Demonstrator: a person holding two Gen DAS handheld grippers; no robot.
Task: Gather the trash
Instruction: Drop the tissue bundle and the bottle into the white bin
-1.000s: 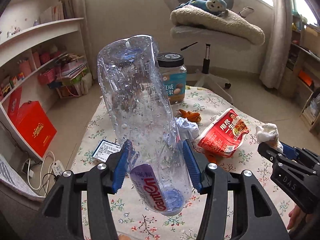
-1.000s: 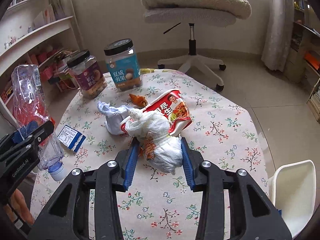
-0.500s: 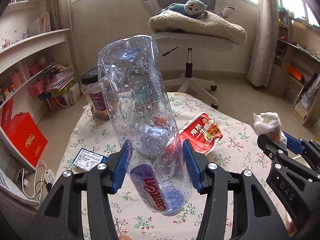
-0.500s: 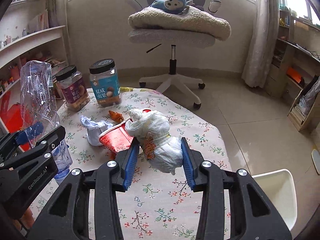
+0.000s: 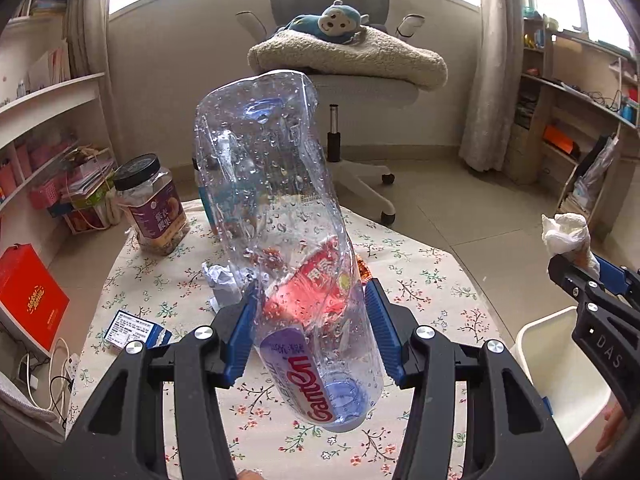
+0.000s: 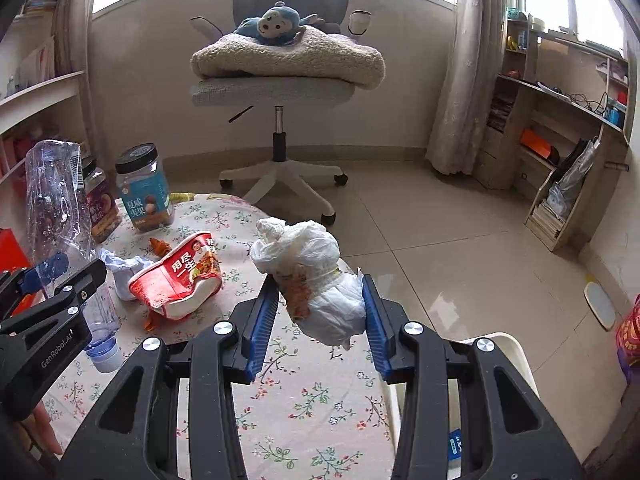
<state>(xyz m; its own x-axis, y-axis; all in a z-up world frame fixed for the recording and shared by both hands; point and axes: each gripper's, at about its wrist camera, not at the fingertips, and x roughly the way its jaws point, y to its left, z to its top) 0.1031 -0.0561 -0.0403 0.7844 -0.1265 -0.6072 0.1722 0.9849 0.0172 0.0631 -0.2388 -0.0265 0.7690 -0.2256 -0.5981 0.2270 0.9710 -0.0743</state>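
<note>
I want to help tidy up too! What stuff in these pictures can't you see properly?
- White bin: right wrist view, the right gripper and its tissue wad hide the inside.
- Blue-label jar: left wrist view, blurred behind the plastic bottle in the left gripper.
- Red noodle cup: same view, warped through the bottle.
- Small box: print too small.

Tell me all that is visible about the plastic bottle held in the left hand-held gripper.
The plastic bottle is clear, crumpled and dented, with water drops inside. It is held upside down and tilted: its pale blue cap points down, its base up. A purple-white label reads "Ganten". The left hand-held gripper clamps it near the label with blue pads, above the floral tablecloth; nothing else touches it.
</note>
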